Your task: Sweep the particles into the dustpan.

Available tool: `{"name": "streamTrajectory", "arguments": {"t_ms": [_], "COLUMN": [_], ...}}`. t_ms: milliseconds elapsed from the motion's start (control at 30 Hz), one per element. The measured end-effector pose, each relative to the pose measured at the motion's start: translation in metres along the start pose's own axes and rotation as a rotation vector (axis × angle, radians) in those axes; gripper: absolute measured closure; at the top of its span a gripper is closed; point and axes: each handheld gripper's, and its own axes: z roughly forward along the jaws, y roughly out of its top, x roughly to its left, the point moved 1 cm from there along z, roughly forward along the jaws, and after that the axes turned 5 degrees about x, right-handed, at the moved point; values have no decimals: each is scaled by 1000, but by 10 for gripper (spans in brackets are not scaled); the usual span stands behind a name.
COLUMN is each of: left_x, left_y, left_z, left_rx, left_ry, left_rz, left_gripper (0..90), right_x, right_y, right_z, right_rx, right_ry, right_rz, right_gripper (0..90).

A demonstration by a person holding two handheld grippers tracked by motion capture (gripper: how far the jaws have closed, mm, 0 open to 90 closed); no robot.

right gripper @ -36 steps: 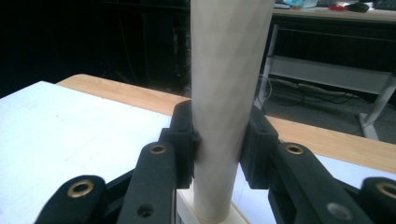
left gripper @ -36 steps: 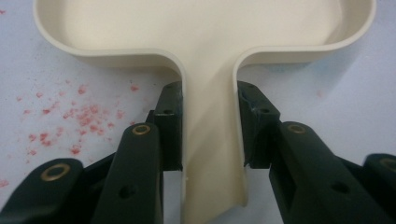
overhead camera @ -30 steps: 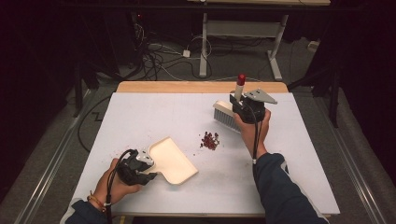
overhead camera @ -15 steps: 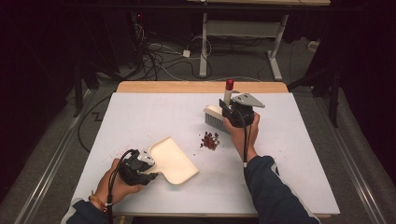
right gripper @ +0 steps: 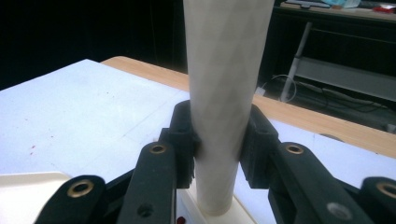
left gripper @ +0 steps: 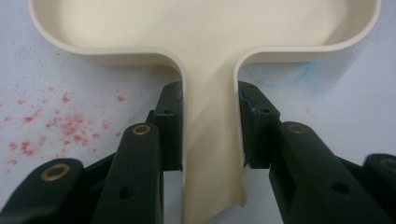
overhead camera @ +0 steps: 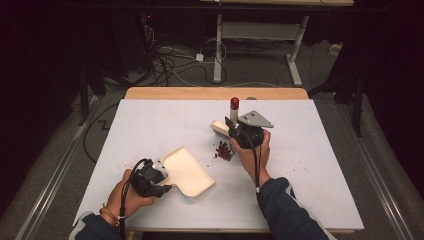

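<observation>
The little heap of red crumbs [overhead camera: 223, 150] lies mid-table, with the brush [overhead camera: 220, 128] just beyond it, clamped upright by its handle in the right gripper [overhead camera: 239, 131], ready to sweep them nearer and leftward into the cream dustpan [overhead camera: 187, 172], whose handle the left gripper [overhead camera: 161, 176] pinches to keep it flat on the table [overhead camera: 310, 165].

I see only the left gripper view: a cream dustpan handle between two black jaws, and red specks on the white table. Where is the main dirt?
Observer: A small pile of dark red crumbs lies past the dustpan, apart from its open edge.
Operator: Is the other hand holding something?
Observer: Yes, the right gripper is shut on the cream brush handle, upright.
Operator: Where is the brush head?
Observer: The brush head sits just behind the pile, on the far side from the dustpan.
</observation>
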Motion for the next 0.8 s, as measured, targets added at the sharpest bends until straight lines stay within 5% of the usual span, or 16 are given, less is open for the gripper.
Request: {"name": "streamTrajectory", "arguments": {"t_ms": [800], "left_x": [-11], "left_y": [37], "left_z": [14], "left_rx": [62], "left_ry": [4], "left_rz": [-26], "left_gripper": [642], "right_x": [34], "right_y": [-17], "right_z": [-29], "right_rx": [26], "right_ry": [60], "right_rz": [32], "right_gripper": [700]}}
